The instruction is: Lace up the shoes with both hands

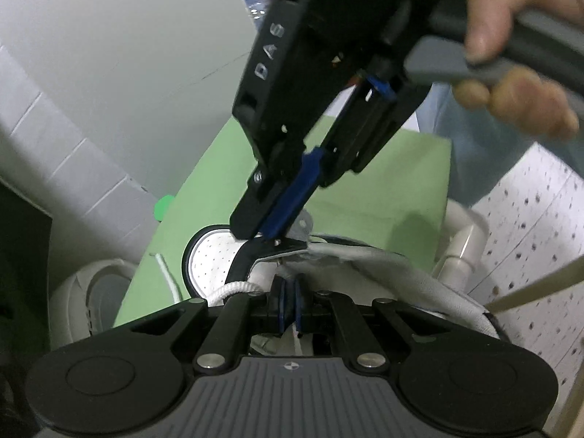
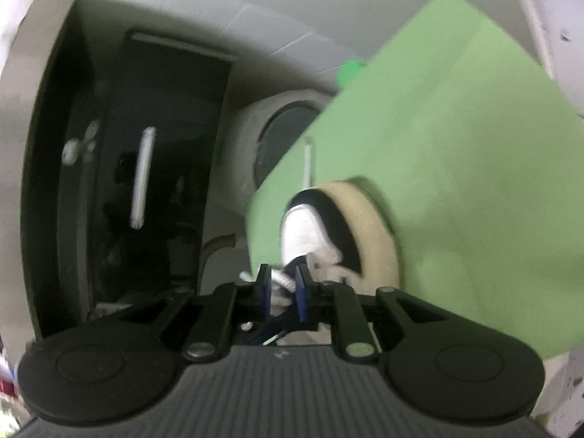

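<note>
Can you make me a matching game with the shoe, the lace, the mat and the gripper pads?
Things:
1. shoe
2. lace
3. mat
4. pads

Descriptions:
A. plain green
B. blue
C. white and rope-like
D. black and white with a cream sole

Pairs: 1-D, 2-C, 3-A, 4-B
</note>
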The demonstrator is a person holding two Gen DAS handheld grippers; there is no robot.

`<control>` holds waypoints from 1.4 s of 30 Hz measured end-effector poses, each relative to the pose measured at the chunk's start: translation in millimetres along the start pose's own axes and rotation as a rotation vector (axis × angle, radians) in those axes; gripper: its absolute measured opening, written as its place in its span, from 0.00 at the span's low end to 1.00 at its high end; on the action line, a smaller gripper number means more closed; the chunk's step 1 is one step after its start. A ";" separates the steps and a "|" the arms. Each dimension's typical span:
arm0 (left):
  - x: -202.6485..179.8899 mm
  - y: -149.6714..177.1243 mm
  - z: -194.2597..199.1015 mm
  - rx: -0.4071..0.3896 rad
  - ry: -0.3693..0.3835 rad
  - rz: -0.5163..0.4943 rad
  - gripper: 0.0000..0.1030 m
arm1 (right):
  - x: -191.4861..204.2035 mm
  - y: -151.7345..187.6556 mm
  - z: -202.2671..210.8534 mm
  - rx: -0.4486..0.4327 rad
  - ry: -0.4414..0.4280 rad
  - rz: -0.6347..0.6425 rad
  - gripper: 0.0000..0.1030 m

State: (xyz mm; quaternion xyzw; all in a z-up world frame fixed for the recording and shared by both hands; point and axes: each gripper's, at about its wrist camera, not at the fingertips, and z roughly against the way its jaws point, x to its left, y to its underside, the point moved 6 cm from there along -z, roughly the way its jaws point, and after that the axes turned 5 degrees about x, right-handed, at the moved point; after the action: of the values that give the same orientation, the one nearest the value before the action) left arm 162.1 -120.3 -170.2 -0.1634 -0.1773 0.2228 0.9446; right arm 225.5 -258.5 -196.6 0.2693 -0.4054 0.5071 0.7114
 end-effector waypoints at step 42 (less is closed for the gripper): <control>21.8 17.9 97.5 -0.151 -0.103 0.414 0.64 | 110.1 28.4 48.4 -0.214 0.304 0.724 0.74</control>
State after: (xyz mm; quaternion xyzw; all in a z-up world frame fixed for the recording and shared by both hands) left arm 134.1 -72.3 -85.2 -0.2549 -0.2040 0.4058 0.8536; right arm 201.4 -231.9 -78.3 -0.0447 -0.4148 0.7137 0.5626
